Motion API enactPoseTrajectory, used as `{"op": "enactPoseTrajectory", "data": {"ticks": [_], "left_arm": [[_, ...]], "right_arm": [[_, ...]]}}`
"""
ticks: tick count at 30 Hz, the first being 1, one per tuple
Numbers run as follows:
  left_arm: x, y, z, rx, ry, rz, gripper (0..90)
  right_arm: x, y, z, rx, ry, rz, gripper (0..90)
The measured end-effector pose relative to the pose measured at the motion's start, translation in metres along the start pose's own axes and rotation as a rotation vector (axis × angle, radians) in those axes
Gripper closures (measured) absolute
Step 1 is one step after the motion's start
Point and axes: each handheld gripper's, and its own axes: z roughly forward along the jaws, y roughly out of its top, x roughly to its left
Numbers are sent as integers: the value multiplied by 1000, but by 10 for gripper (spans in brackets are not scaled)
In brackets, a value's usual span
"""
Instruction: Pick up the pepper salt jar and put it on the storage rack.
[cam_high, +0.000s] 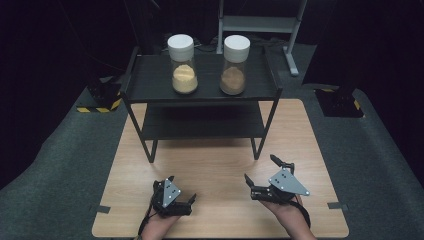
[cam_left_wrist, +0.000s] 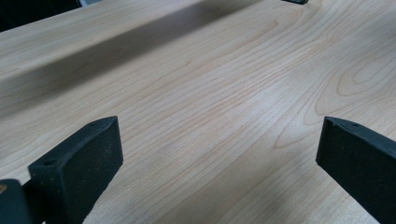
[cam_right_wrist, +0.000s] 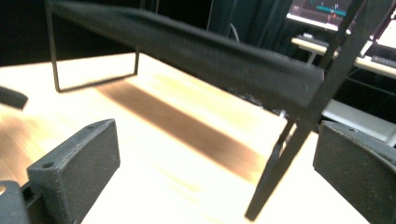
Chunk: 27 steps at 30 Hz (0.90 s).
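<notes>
Two white-capped jars wait upright on the top shelf, far beyond both empty grippers.

The clear jar of yellow powder with a white screw cap (cam_high: 182, 64) and the clear jar of brown powder with a white screw cap (cam_high: 234, 64) stand side by side, apart, on the top deck of the black two-tier metal shelf rack (cam_high: 150, 80), long axes vertical. They lie forward of and above the jaws. The right gripper (cam_high: 261, 174) sits nearer the rack and roughly under the brown jar's side; its jaws are spread wide with nothing between them, pointing at the rack's front leg (cam_right_wrist: 280, 168). The left gripper (cam_high: 181, 189) hovers low over the pale wooden tabletop (cam_left_wrist: 210, 93), jaws likewise parted and empty. From the gripper views the jars are hidden by the shelf edge; the right gripper view is blurred.
</notes>
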Motion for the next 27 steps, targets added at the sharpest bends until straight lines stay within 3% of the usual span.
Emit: {"op": "enactPoseTrajectory", "data": {"ticks": [12, 16, 19, 21, 27], "left_arm": [[0, 0, 0, -2, 1, 3, 8], [-1, 0, 0, -2, 2, 8, 8], [-1, 0, 0, 0, 5, 8, 7], [-2, 0, 0, 0, 6, 10, 7], [-4, 0, 0, -1, 13, 16, 7]], "right_arm": [[3, -44, 0, 146, -26, 0, 0], [3, -54, 1, 194, -32, -22, 0], [1, -55, 3, 238, -39, -44, 0], [2, -57, 2, 232, -45, -66, 0], [5, -51, 5, 282, -50, -98, 0]]}}
